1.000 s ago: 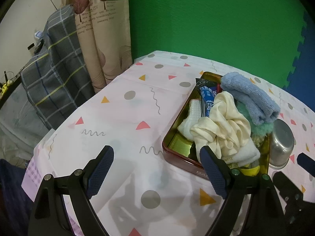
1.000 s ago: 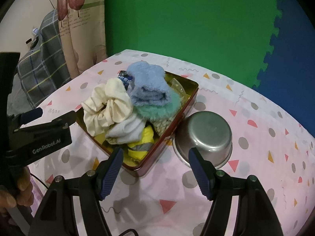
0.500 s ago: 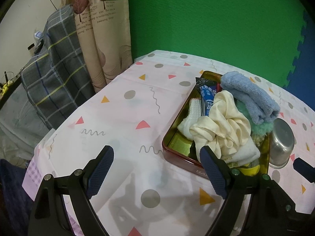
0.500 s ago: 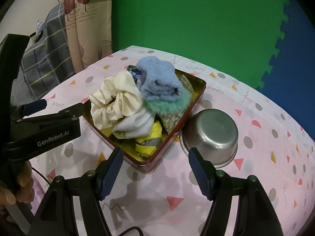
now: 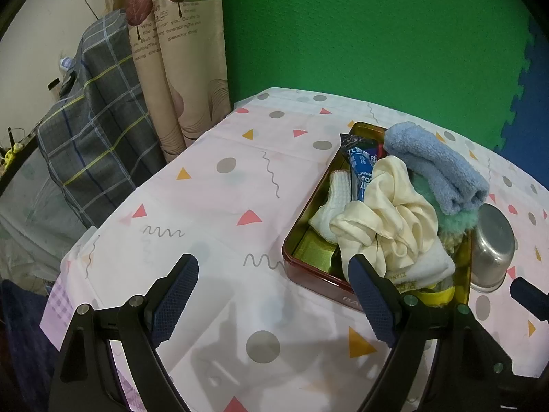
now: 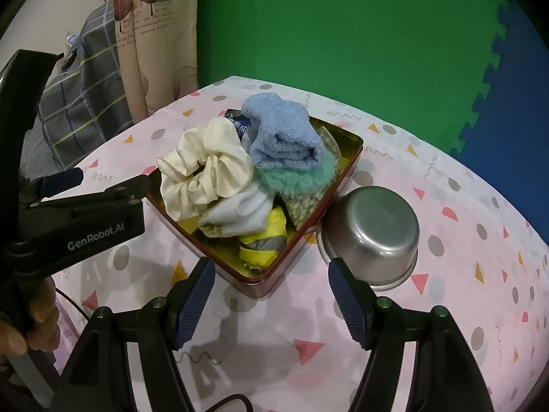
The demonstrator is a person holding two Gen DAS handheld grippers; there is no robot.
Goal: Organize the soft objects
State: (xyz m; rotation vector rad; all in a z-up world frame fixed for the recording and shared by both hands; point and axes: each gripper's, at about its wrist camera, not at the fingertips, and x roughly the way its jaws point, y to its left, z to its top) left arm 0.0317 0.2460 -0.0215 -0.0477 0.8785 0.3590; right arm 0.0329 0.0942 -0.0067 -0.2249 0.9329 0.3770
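Soft objects fill a red tin [image 6: 310, 240] on the surface [image 5: 212, 206], and both claws hover just short of it with nothing between their pads. Right claw [image 6: 271, 295] stands spread wide, empty, poised above the tin's near corner. Left claw [image 5: 272, 304] is likewise spread and empty, above the patterned cloth at the tin's near left side; its right pad overlaps the tin's near rim in the left wrist view, and whether it touches cannot be told.

Inside the tin, nearest the right claw, a yellow and grey piece [image 6: 264, 240] lies at the near corner. Just behind it rests a white sock [image 6: 240, 214], and a cream scrunchie [image 6: 206, 171] is heaped over the tin's left side. A teal fuzzy scrunchie [image 6: 298, 178] sits toward the tin's right side, above a clear bag of pale beads [image 6: 302, 206]. On top of the pile lies a folded blue fuzzy cloth [image 6: 281, 140]. A blue packet [image 5: 360, 168] stands tucked at the tin's far left, beside a small white knit piece [image 5: 338, 189].

Touching or just beside the tin's right wall, a steel bowl [image 6: 374, 230] rests upside down. Beyond the surface, left of the tin, hang a patterned curtain [image 5: 171, 51] and a plaid cloth [image 5: 92, 120].
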